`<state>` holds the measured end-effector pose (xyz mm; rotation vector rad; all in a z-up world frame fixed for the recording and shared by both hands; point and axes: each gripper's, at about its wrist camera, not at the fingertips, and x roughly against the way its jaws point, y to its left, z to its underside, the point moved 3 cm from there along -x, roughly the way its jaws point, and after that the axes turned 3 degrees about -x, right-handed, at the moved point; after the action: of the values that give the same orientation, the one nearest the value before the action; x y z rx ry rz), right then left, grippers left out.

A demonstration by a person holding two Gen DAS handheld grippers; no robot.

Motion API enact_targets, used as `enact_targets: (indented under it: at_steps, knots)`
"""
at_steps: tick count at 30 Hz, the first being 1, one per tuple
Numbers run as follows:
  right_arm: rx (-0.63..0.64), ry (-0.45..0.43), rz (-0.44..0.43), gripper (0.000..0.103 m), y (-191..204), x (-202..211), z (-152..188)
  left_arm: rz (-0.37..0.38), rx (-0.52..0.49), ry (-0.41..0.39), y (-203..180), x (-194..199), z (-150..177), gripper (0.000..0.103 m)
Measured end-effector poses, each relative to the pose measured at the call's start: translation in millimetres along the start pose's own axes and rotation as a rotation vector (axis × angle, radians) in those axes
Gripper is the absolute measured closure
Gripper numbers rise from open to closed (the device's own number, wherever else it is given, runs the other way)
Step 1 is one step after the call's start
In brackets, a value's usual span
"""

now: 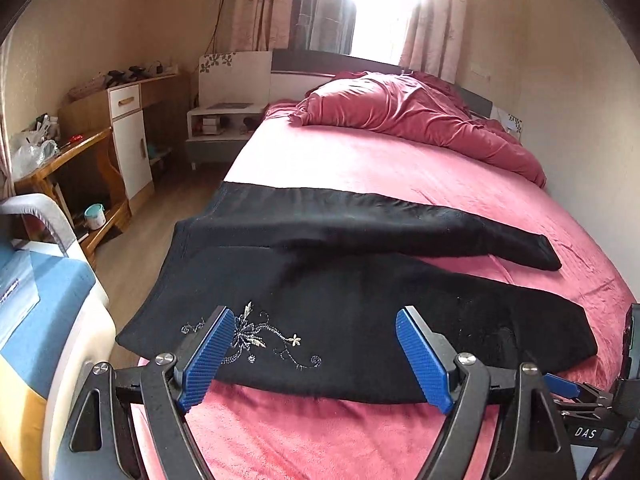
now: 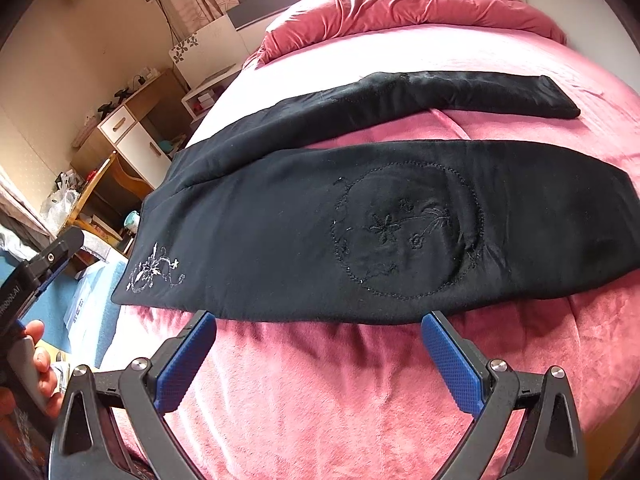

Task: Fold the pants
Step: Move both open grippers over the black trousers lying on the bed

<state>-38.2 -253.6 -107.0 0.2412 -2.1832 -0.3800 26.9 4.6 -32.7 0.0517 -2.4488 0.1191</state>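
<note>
Black pants (image 1: 360, 300) lie flat across a pink bed (image 1: 380, 164), waist at the left edge, both legs stretched to the right and spread apart. Silver floral embroidery (image 1: 256, 338) marks the near hip; a round stitched flower patch (image 2: 408, 232) sits on the near leg (image 2: 360, 224). The far leg (image 2: 440, 92) lies beyond it. My left gripper (image 1: 316, 356) is open over the near hip, above the embroidery. My right gripper (image 2: 320, 356) is open just short of the near leg's front edge, empty.
A crumpled red duvet (image 1: 420, 112) lies at the bed's head. A nightstand (image 1: 224, 120), white cabinet (image 1: 128, 132) and wooden desk (image 1: 68, 164) stand left of the bed. A blue and white object (image 1: 44, 304) is close on the left.
</note>
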Motion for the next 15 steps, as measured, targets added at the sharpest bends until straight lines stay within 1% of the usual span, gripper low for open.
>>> enact_targets:
  at_steps: [15]
  knots:
    - [-0.026, 0.005, 0.001, 0.0, -7.0, 0.2, 1.4, 0.001, 0.005, 0.016, 4.5, 0.2, 1.7, 0.017]
